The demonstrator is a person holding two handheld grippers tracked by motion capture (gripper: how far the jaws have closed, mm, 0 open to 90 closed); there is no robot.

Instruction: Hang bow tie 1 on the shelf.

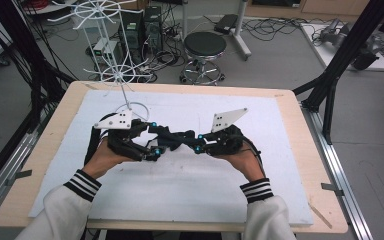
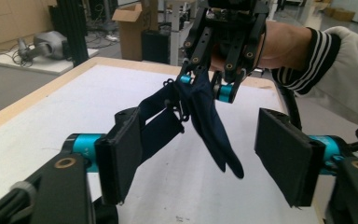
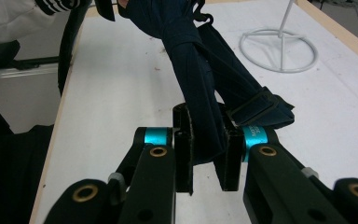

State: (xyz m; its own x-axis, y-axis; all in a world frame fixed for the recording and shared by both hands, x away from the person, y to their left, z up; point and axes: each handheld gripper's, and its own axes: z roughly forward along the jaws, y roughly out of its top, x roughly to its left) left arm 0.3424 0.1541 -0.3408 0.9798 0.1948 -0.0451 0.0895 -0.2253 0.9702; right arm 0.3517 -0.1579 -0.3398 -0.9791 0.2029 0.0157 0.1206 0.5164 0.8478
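Observation:
A dark navy fabric piece with a strap (image 3: 196, 70) hangs above the white board between the two grippers. My right gripper (image 3: 207, 154) is shut on its lower part, the pads pressing the folded cloth from both sides. In the left gripper view that right gripper (image 2: 205, 84) holds the navy fabric (image 2: 205, 116) up, and a loose tail droops down. My left gripper (image 2: 200, 154) stands with its jaws wide apart; the strap runs past its left pad (image 2: 121, 154) and nothing is pinched. In the high view the left gripper (image 1: 156, 137) and right gripper (image 1: 196, 142) meet at mid-table.
A white wire rack stand (image 1: 125, 75) rises at the back left of the board, its ring base (image 3: 279, 49) close to the grippers. The white board (image 1: 180, 185) lies on a wooden table (image 1: 300, 150). A stool (image 1: 205, 47) and cables sit on the floor beyond.

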